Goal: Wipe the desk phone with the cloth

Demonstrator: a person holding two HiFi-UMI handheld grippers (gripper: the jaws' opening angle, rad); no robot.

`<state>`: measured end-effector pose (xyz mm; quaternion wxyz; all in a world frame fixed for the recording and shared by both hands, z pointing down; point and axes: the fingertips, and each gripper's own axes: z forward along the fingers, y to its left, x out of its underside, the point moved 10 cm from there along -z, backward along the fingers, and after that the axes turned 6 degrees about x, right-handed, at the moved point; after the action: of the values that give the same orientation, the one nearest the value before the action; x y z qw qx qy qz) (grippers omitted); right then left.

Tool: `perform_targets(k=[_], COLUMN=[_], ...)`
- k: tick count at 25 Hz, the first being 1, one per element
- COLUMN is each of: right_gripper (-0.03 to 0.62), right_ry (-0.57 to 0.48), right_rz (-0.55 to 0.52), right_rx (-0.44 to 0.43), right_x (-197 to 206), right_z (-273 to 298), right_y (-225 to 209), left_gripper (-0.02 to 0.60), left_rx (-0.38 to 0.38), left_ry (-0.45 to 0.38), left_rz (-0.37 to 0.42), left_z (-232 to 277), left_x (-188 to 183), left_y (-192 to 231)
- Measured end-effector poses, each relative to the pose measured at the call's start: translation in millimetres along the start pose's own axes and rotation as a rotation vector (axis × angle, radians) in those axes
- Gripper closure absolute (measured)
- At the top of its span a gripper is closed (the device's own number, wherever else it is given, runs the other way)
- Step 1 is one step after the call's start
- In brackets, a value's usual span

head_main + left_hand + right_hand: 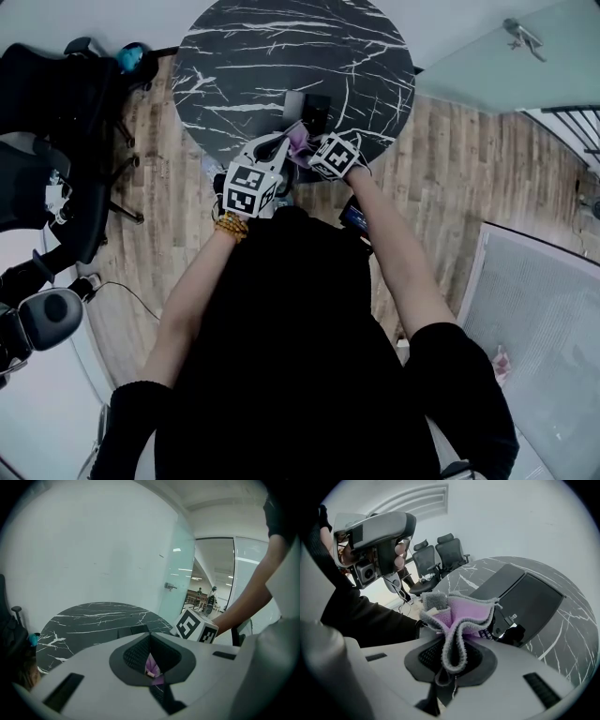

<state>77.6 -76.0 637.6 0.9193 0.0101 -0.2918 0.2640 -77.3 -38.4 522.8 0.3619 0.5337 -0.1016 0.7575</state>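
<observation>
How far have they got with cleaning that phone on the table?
Done: the cloth is off the table and in the grippers. In hand: the right gripper is shut on its bunched fold, and the left gripper pinches a purple corner. Left: the wiping itself. The cloth looks raised just short of the desk phone, and no contact shows.

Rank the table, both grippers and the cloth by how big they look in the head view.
1. table, by far the largest.
2. left gripper.
3. right gripper, somewhat smaller. Both grippers sit higher than the table, so nearness enlarges them.
4. cloth, only a small purple bit showing between the grippers.
</observation>
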Motion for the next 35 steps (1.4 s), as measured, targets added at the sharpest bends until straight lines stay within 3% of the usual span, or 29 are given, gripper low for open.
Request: perform_targets(k=[5,12,18,24,31,35], right_gripper=[0.539,0.539,0.539,0.539,0.539,0.539], right_ry=[0.017,0.049,-0.047,-0.178,-0.356,-0.381], right_rz=[0.002,-0.024,-0.039,-0.050,-0.034,-0.061], right_rx=[-0.013,-0.144,-0.146,-0.030,0.208,0.337], right_x=[1,4,-22,-49,-67,-70], right_z=[2,3,-20,-56,-85,-88], right_y=[4,15,-6,-44,-72,-78], left_gripper=[0.568,0.568,0.568,0.568,0.568,0.568], left_rx=[0.004,-0.002,0.001,0.010,0.001,-0.011], left_ry=[-0.003,-0.006,0.001,0.007,0.006,0.002], left_rz=[0.003,0.000,0.001,0.006,0.000,-0.004], left_z=[0,-3,-3,0,-1,-4], left_x=[0,-1,1,0,-1,-1], left_y=[-2,-3,-1,-3,-1,3])
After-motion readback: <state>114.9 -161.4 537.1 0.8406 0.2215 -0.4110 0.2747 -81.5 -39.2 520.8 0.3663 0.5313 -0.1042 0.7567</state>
